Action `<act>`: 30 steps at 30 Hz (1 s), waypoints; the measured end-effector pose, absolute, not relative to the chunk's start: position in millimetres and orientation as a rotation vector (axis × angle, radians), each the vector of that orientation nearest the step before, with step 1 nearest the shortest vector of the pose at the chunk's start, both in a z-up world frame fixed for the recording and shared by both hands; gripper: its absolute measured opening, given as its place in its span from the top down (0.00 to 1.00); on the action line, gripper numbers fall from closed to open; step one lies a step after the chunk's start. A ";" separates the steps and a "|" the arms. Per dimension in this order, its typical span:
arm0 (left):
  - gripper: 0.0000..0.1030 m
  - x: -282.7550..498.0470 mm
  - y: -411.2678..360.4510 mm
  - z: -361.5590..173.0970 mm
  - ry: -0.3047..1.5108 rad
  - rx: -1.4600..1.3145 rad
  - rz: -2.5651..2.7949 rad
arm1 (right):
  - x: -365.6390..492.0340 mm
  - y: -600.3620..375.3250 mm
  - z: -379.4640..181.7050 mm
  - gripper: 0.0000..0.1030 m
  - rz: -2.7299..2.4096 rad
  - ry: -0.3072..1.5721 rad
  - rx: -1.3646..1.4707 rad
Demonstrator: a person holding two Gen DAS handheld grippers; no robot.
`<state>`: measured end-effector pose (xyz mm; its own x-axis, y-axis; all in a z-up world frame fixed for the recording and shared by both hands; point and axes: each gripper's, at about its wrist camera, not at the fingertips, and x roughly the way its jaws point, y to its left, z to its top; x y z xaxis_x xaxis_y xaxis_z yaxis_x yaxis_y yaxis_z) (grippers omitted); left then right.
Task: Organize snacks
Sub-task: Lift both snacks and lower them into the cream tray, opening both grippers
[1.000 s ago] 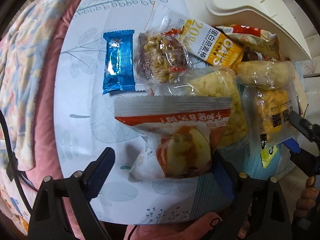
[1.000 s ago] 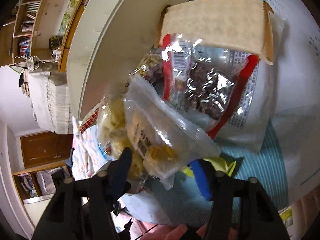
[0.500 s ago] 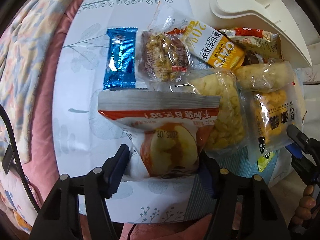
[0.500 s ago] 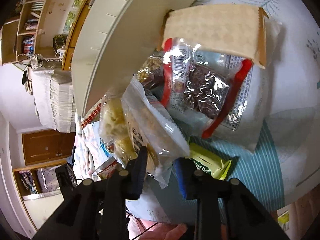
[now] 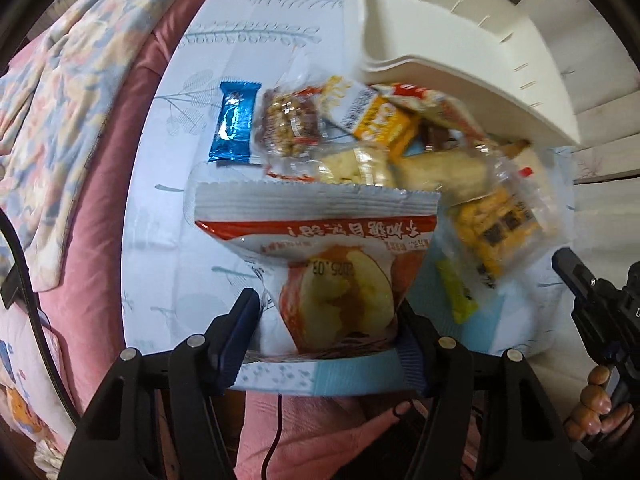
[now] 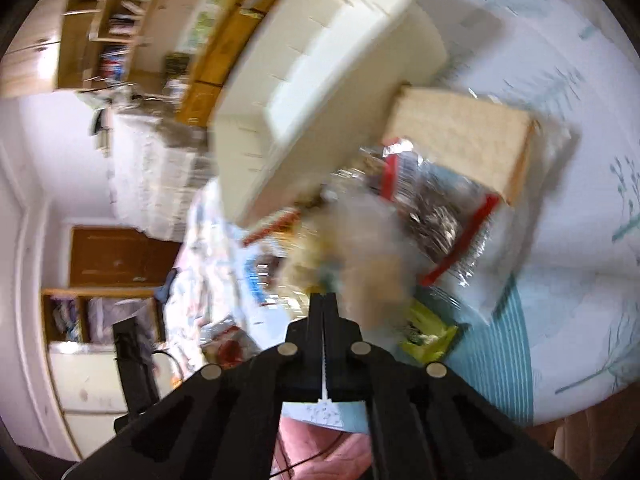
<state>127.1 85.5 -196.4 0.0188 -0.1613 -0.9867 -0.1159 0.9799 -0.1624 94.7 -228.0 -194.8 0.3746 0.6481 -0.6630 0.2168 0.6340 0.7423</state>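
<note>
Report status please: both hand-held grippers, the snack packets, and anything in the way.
Left hand-held gripper shut on red-and-white bread packet. Right hand-held gripper pinching clear packet of yellow snacks. White basket beside the pile, rim overhanging some packets.

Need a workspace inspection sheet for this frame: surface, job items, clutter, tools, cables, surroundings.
Surface: round table, white leaf-print cover, teal patch near the edge.
Job's things: snack packets piled beside a cream bin; blue bar lies apart at the pile's left.
Clutter: nothing seen.
Tools: left tool clamps the red-and-white bread packet; right tool shut on a clear yellow-snack packet, blurred.
Cables: black cable at the left edge.
Surroundings: pink bedding, floral blanket, wooden shelves.
</note>
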 end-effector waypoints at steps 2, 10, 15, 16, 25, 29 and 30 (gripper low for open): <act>0.38 121.6 76.2 -181.2 1.527 -0.229 -0.033 | 95.1 -230.2 -181.1 1.00 0.370 1.158 0.843; 0.38 87.6 49.2 -131.1 1.393 -0.263 -0.011 | 99.1 -247.0 -171.1 0.99 0.406 1.211 0.785; 0.38 66.5 34.4 -113.1 1.358 -0.265 -0.008 | 100.7 -255.6 -197.5 0.95 0.394 1.268 0.866; 0.38 63.8 32.7 -111.4 1.357 -0.263 -0.008 | 101.4 -256.1 -205.5 0.93 0.381 1.285 0.868; 0.38 51.4 13.6 -100.7 1.362 -0.237 0.018 | 113.5 -258.4 -256.7 0.50 0.339 1.355 0.946; 0.38 48.7 9.2 -97.5 1.366 -0.235 0.033 | 122.2 -253.1 -267.0 0.45 0.343 1.349 0.970; 0.38 48.1 8.9 -96.7 1.367 -0.235 0.036 | 123.6 -251.9 -269.0 0.45 0.349 1.345 0.981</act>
<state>48.1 8.9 -96.7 0.2060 -0.1114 -0.9722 -0.1618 0.9759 -0.1461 123.6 -251.9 -269.0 0.2463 0.7182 -0.6507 0.3117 0.5770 0.7549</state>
